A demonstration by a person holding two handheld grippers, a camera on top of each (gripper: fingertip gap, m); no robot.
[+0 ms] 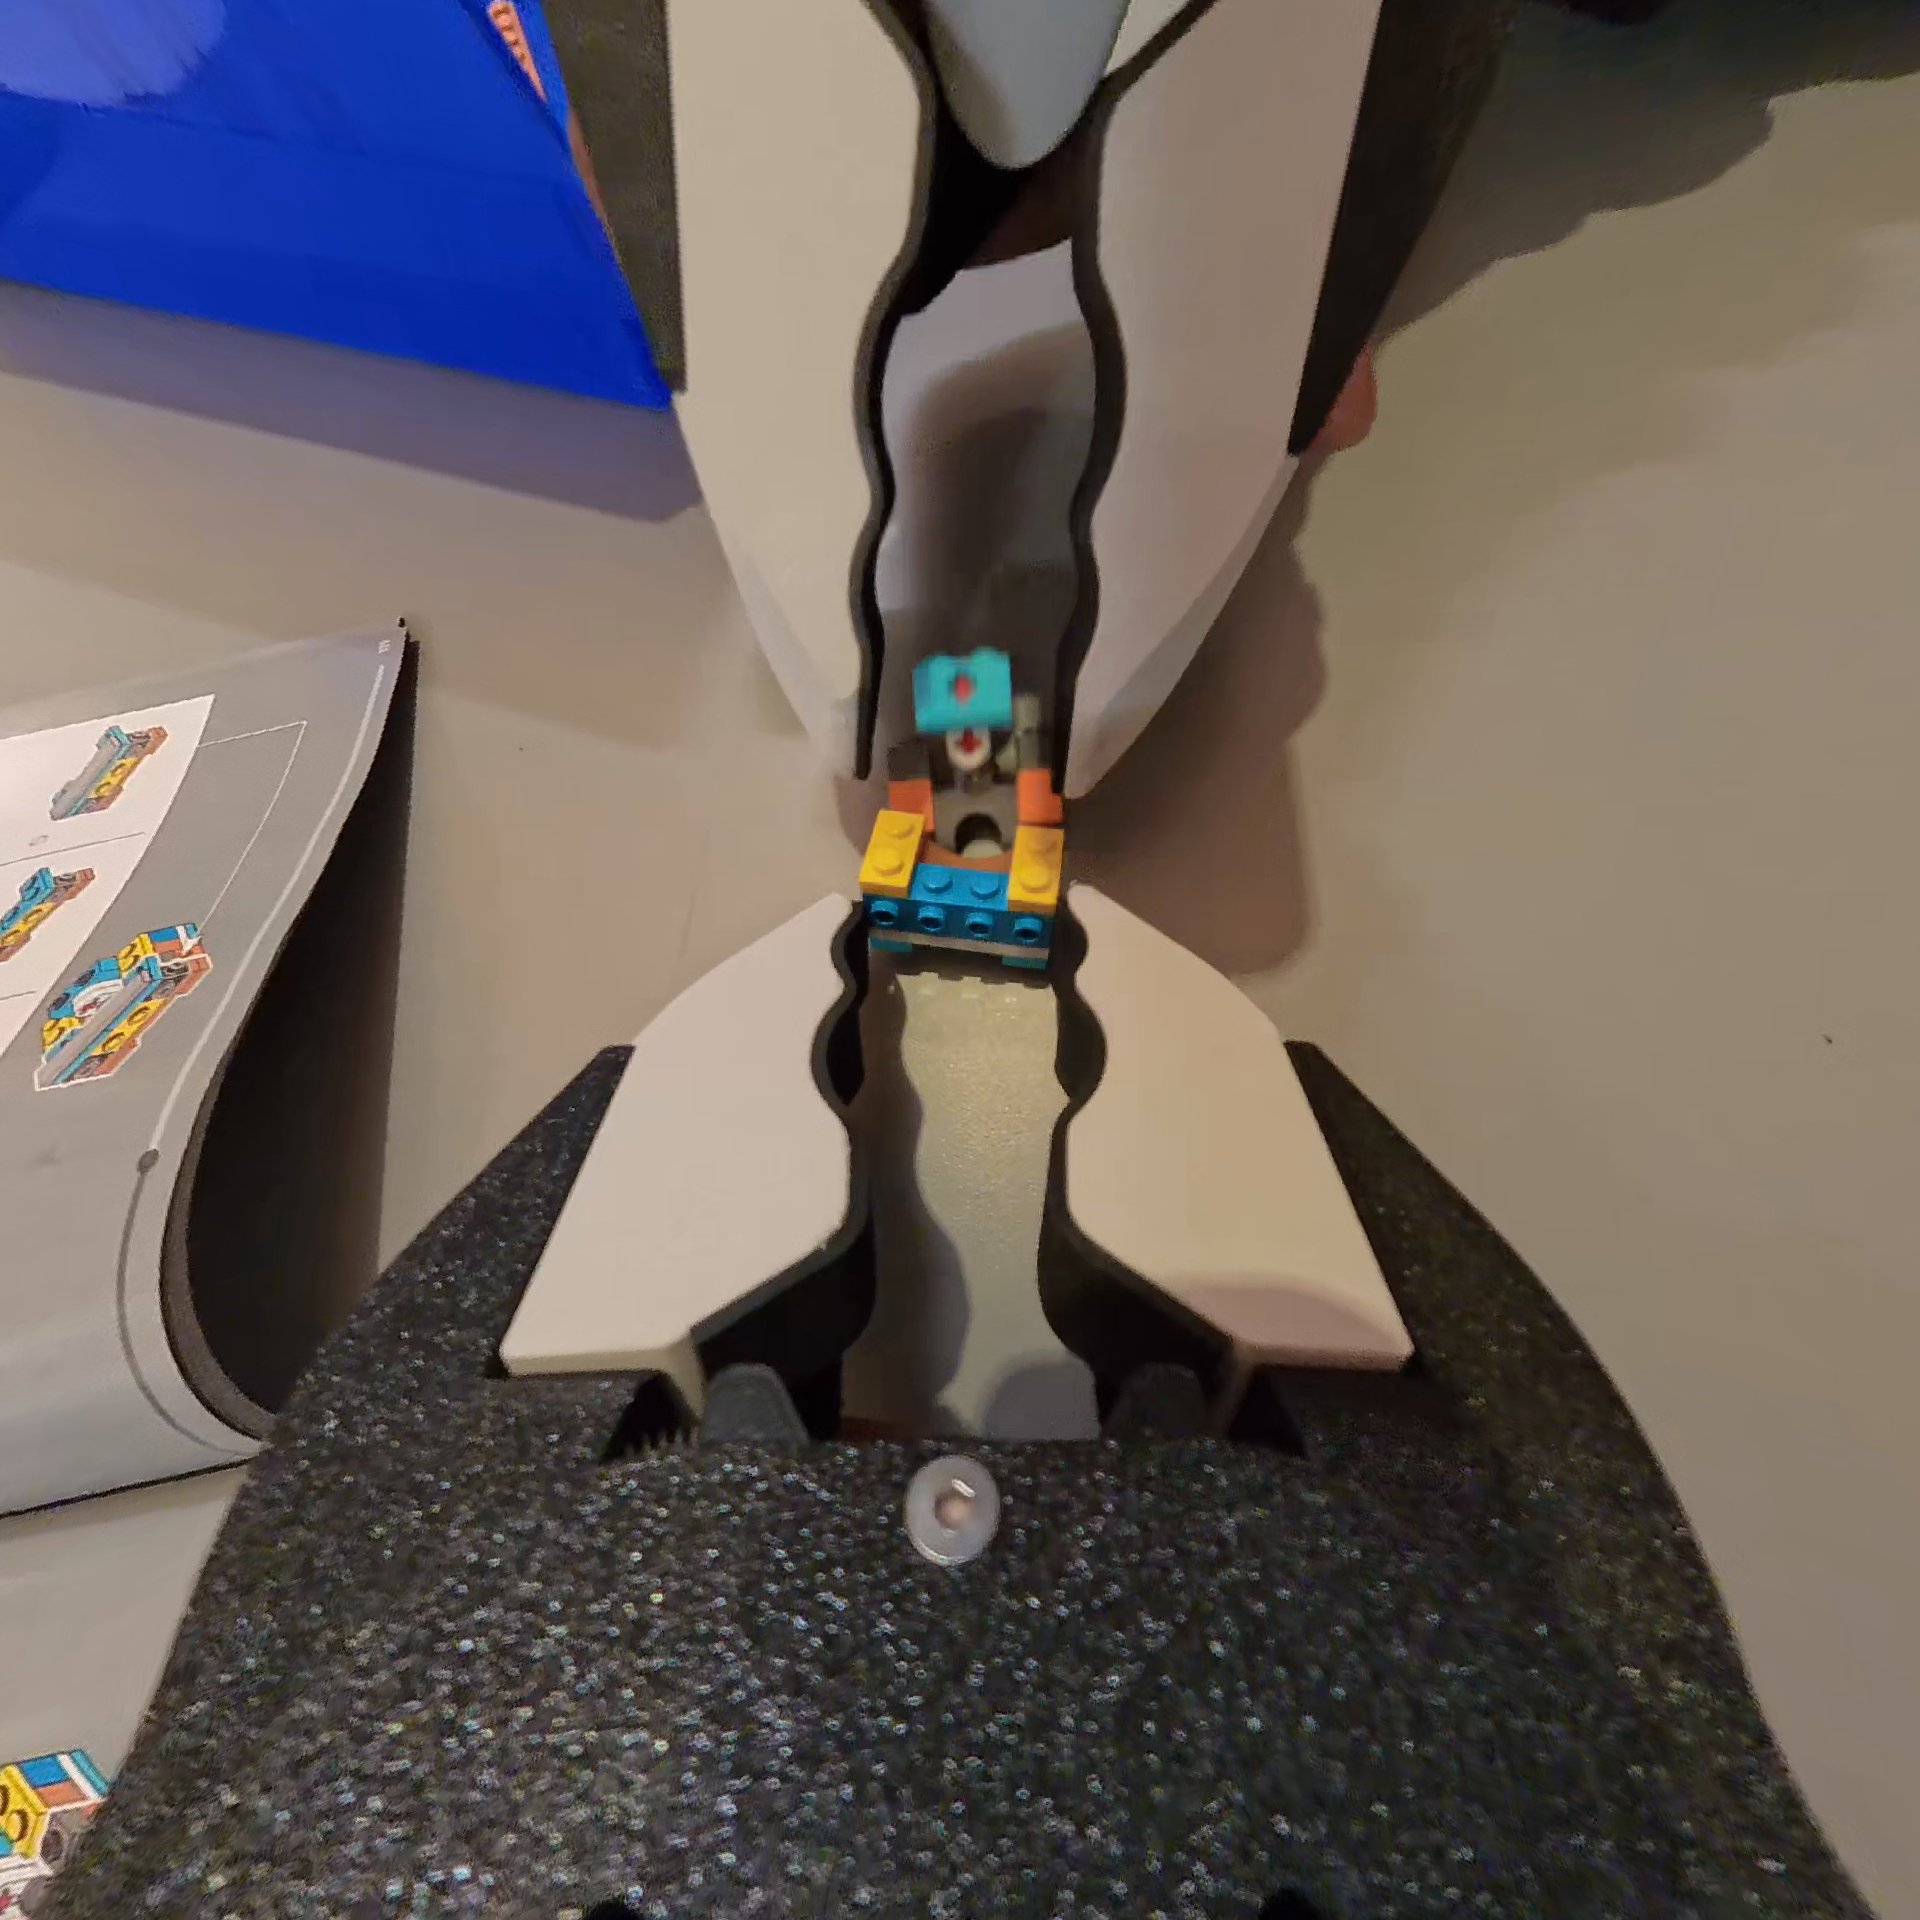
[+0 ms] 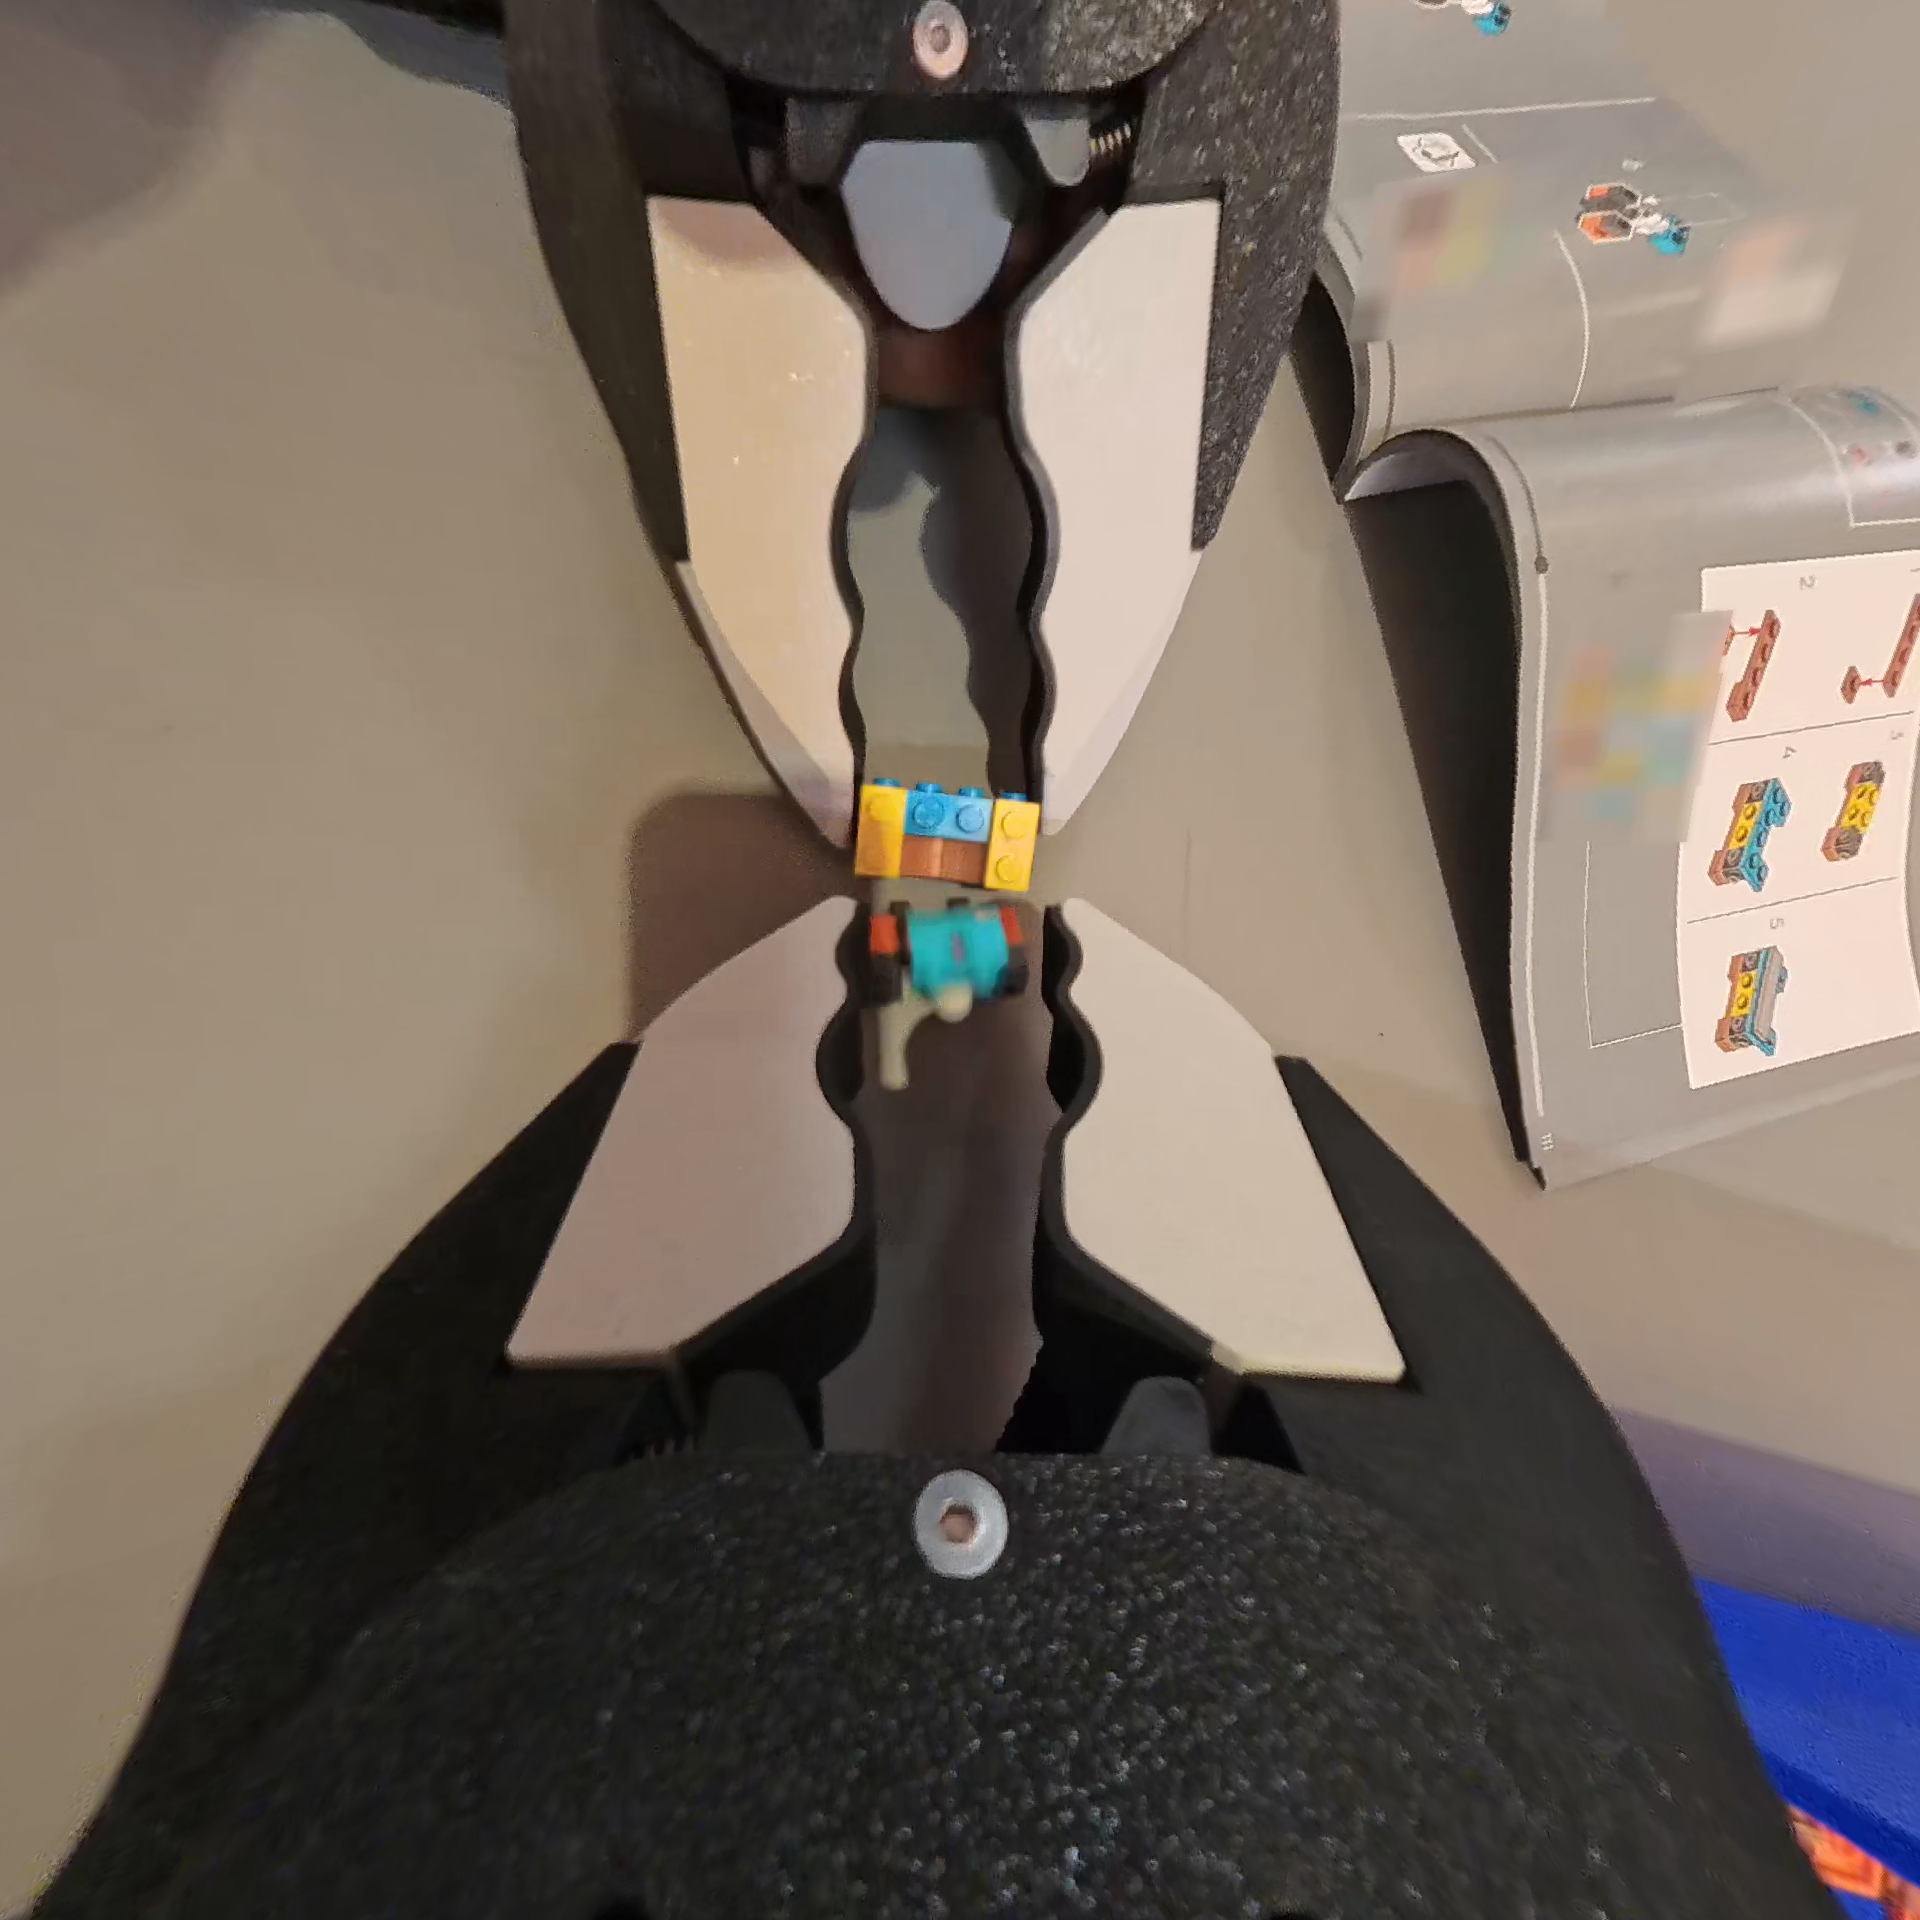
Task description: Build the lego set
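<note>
Lego base (image 1: pixel 961 899), yellow-blue, sitting above mid-desk (image 1: pixel 1558 831), left gripper (image 1: pixel 961 935) jaws pinching it. Right gripper (image 2: pixel 951 961) jaws pinching teal sub-assembly (image 2: pixel 951 951), facing base. Risk: misaligned studs while pressing, piece twisting, popping loose; booklet (image 2: pixel 1662 727) lying toward desk edge.

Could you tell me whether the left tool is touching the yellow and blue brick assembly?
Touching. The left wrist view shows the left tool with its fingertips pressed against both sides of the yellow and blue brick assembly.
</note>
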